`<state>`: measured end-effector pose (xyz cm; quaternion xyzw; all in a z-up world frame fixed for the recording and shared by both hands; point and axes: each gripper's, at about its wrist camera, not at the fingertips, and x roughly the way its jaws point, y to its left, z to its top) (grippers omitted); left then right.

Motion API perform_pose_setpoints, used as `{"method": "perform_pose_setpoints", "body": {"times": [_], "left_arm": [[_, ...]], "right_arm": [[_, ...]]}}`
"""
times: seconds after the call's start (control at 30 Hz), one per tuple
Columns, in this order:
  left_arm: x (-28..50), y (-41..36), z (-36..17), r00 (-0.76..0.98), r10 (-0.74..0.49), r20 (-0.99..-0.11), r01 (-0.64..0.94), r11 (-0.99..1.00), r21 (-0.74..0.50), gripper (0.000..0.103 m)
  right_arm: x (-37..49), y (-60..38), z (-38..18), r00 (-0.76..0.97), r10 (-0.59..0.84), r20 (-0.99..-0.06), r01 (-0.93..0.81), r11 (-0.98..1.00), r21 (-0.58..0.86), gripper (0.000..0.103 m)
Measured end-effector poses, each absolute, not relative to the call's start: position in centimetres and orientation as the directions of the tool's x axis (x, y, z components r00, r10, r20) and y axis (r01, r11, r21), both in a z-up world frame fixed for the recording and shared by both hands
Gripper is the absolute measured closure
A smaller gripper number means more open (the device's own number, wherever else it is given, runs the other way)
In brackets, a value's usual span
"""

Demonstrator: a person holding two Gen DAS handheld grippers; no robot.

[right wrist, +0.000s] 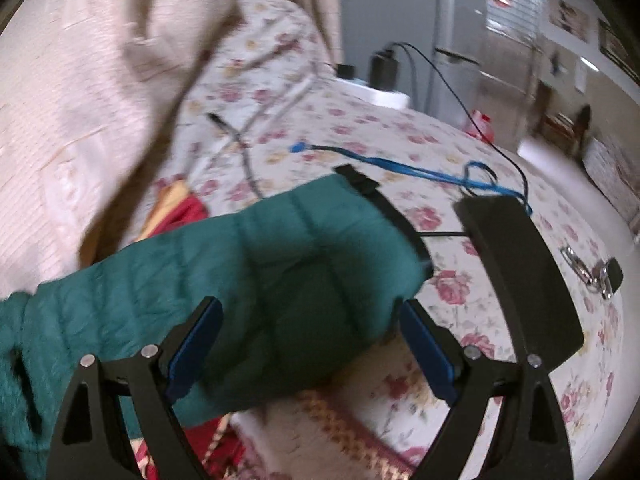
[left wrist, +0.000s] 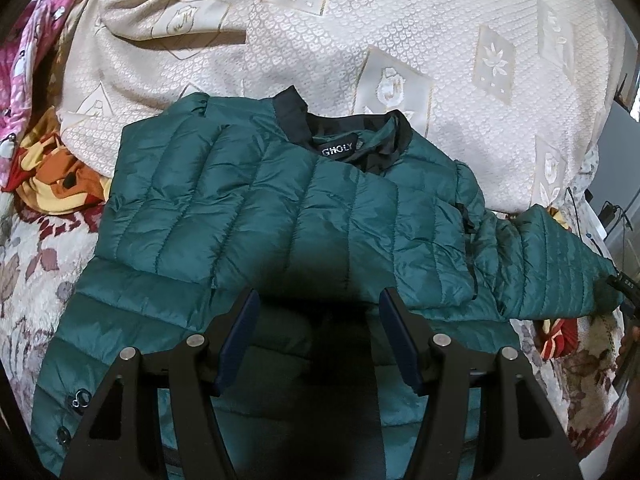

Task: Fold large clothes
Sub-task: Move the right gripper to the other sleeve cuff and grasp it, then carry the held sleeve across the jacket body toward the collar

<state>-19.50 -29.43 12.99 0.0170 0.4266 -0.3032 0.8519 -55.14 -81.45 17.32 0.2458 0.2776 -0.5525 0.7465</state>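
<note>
Green quilted down jacket (left wrist: pixel 280 208) spread on bed, collar at 12 o'clock; one sleeve (right wrist: pixel 304 264) stretched out toward 3 o'clock. Left gripper (left wrist: pixel 318 340) part open, nothing held, over jacket body. Right gripper (right wrist: pixel 310 344) wide open, sleeve cuff framed, not pinched. Cuff best taken squarely, sleeve laid flat across chest.

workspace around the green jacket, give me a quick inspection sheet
surface: bed with floral sheet and cream patterned cover
job's things: green quilted jacket lying flat, one sleeve stretched out sideways
clutter: keys, red-yellow cloth
grippers: left gripper open above the jacket; right gripper open over the sleeve cuff
cables: blue cable, black cable on the sheet
surroundings: charger beside the bed
</note>
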Motion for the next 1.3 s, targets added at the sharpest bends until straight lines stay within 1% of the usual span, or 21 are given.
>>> {"method": "perform_pose_setpoints", "body": {"times": [0.13,0.2,0.3,0.33,0.37,0.47,0.53,0.6,0.7,0.83,1.03,1.2,1.3], "left_arm": [[-19.3,-29.3,13.0,0.456,-0.498,-0.738,0.531,0.817,-0.224,0.063],[-19.1,-29.1,13.1,0.461,-0.494,-0.737,0.529,0.820,-0.218,0.063],[-18.7,-28.7,13.2,0.469,-0.488,-0.736,0.520,0.826,-0.217,0.063],[-18.6,-28.5,13.2,0.471,-0.487,-0.736,0.515,0.829,-0.218,0.063],[-18.5,-28.3,13.2,0.471,-0.486,-0.736,0.512,0.830,-0.221,0.063],[-18.1,-27.7,13.2,0.474,-0.481,-0.737,0.502,0.836,-0.222,0.063],[-17.9,-27.4,13.2,0.479,-0.476,-0.738,0.497,0.840,-0.219,0.063],[-17.8,-27.2,13.2,0.482,-0.474,-0.737,0.492,0.842,-0.220,0.063],[-17.5,-26.8,13.2,0.484,-0.473,-0.736,0.482,0.846,-0.226,0.063],[-17.5,-26.4,13.5,0.491,-0.474,-0.731,0.479,0.848,-0.228,0.063],[-17.4,-25.9,13.9,0.517,-0.453,-0.726,0.478,0.857,-0.194,0.063],[-16.6,-25.2,13.9,0.552,-0.400,-0.732,0.457,0.879,-0.137,0.063],[-15.8,-24.7,13.7,0.563,-0.371,-0.738,0.448,0.888,-0.105,0.063]], "right_arm": [[-55.2,-83.3,16.0,0.225,-0.655,-0.722,0.969,0.227,0.096,0.010],[-54.9,-83.8,15.6,0.235,-0.651,-0.721,0.966,0.240,0.098,0.013],[-54.8,-84.2,15.5,0.249,-0.665,-0.704,0.959,0.270,0.085,0.046],[-54.8,-84.4,15.5,0.270,-0.659,-0.702,0.953,0.287,0.097,0.068],[-55.0,-84.5,15.4,0.302,-0.641,-0.706,0.944,0.305,0.126,0.078],[-55.8,-84.1,15.7,0.390,-0.615,-0.685,0.915,0.345,0.211,0.088],[-56.9,-83.1,16.5,0.511,-0.591,-0.624,0.858,0.393,0.331,0.089],[-57.3,-82.1,17.4,0.598,-0.567,-0.566,0.801,0.444,0.402,0.090],[-56.7,-79.9,19.0,0.681,-0.526,-0.510,0.731,0.528,0.431,0.090],[-54.5,-77.2,20.8,0.755,-0.458,-0.469,0.650,0.622,0.437,0.091],[-48.5,-71.6,22.3,0.815,-0.330,-0.476,0.530,0.757,0.383,0.091],[-42.5,-66.0,21.9,0.832,-0.196,-0.519,0.412,0.845,0.340,0.091],[-39.0,-62.6,20.8,0.818,-0.147,-0.557,0.369,0.876,0.311,0.091]]}}
